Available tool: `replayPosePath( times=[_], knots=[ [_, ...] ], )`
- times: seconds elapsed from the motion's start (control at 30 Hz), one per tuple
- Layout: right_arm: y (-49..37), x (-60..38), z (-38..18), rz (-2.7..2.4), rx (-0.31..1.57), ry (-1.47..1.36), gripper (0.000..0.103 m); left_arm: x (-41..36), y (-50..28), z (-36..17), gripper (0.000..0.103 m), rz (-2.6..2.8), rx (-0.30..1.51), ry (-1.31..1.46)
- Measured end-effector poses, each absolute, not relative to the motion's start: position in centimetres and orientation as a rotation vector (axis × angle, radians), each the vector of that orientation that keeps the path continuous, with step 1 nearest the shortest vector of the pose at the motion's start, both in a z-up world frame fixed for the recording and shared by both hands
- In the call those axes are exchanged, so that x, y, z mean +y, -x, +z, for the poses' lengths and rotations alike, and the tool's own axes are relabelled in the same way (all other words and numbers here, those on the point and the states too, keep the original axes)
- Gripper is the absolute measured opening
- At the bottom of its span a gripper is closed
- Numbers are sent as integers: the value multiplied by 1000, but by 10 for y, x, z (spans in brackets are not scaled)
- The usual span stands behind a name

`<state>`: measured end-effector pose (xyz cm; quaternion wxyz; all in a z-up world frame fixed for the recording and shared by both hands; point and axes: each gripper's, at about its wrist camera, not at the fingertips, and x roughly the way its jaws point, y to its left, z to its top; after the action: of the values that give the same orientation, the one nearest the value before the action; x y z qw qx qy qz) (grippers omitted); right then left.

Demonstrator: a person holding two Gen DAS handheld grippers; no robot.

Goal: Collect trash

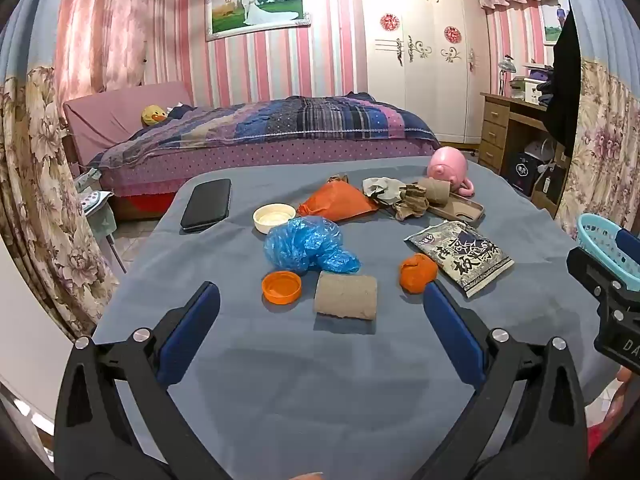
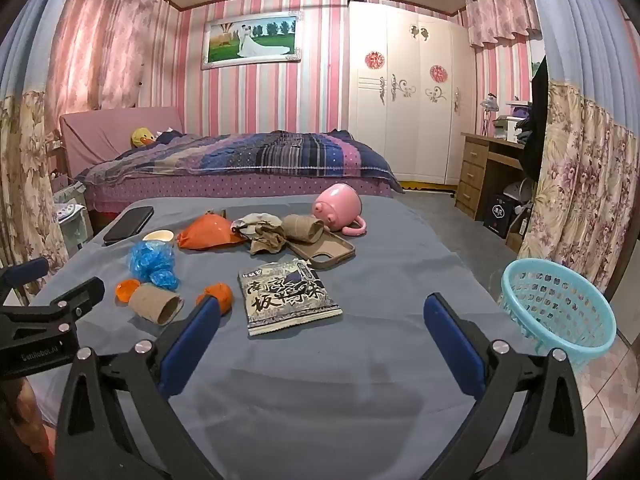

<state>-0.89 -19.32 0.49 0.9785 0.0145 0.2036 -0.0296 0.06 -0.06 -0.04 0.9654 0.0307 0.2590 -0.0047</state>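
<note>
Trash lies on a table with a grey-blue cloth (image 1: 320,380). A cardboard tube (image 1: 346,297) lies just ahead of my open, empty left gripper (image 1: 320,300), with an orange cap (image 1: 281,287), a crumpled blue plastic bag (image 1: 308,245) and an orange ball of wrap (image 1: 418,273) around it. A black-and-white snack packet (image 2: 288,297) lies ahead of my open, empty right gripper (image 2: 320,312). A turquoise basket (image 2: 560,308) stands at the table's right edge. Farther back are an orange bag (image 1: 336,202), crumpled paper (image 1: 408,200) and a second tube (image 2: 303,227).
A black phone (image 1: 207,205), a white lid (image 1: 274,218), a brown phone case (image 2: 324,250) and a pink pig-shaped cup (image 2: 340,208) also lie on the table. A bed (image 1: 260,132) stands behind it, a wooden desk (image 2: 484,172) at the right, curtains on both sides.
</note>
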Motion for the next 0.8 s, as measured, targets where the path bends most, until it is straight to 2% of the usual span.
replayPosePath(
  times=[0.8],
  knots=[
    [12,-195,5,-74,399,-22,99,-4,4,2,98,-15,502,-85]
  ],
)
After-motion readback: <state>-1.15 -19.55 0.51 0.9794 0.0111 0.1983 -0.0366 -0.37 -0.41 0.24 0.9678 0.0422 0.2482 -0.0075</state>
